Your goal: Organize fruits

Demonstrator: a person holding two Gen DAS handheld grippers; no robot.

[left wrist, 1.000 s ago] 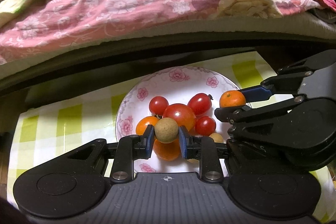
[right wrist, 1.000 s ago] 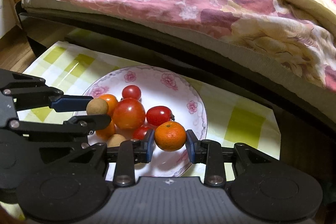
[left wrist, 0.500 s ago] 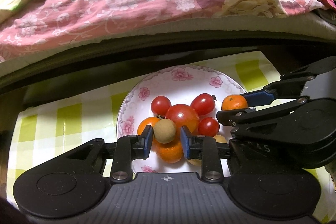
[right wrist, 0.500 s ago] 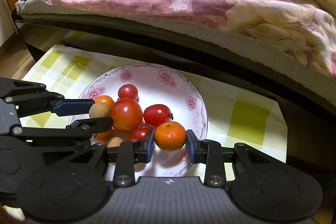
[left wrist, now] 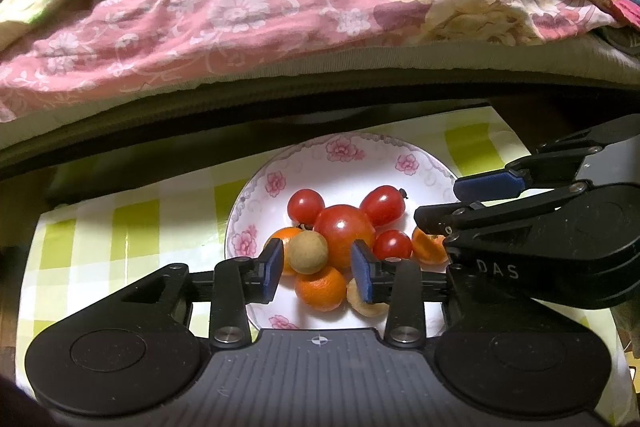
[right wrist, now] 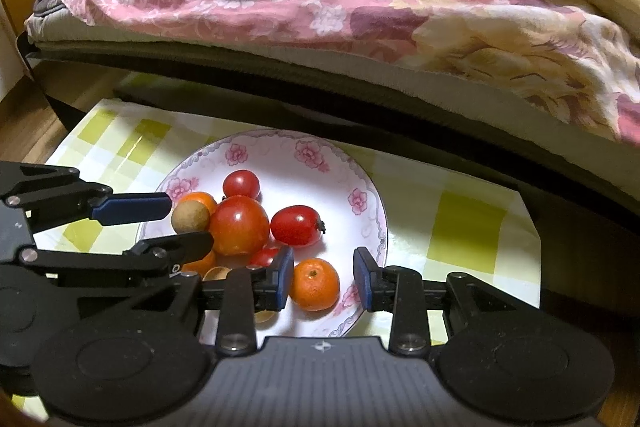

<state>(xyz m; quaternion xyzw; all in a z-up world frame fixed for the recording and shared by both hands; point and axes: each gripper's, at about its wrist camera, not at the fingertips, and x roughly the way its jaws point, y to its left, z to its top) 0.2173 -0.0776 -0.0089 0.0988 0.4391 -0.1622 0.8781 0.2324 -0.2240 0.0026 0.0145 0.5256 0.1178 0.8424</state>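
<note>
The right gripper, seen from the left wrist view, bears the letters "DAS" on its black body. The left gripper is opening, with a tan longan between its blue pads atop the piled fruit on the floral plate; a gap shows on its right side. The right gripper's jaws stand apart around a mandarin, its stem end facing up, resting on the plate's near rim and touching only the left pad.

- tan round fruit perched on top of the pile
- red tomatoes bunched mid-plate, biggest in the centre
- small orange sitting near the plate's front rim
</note>
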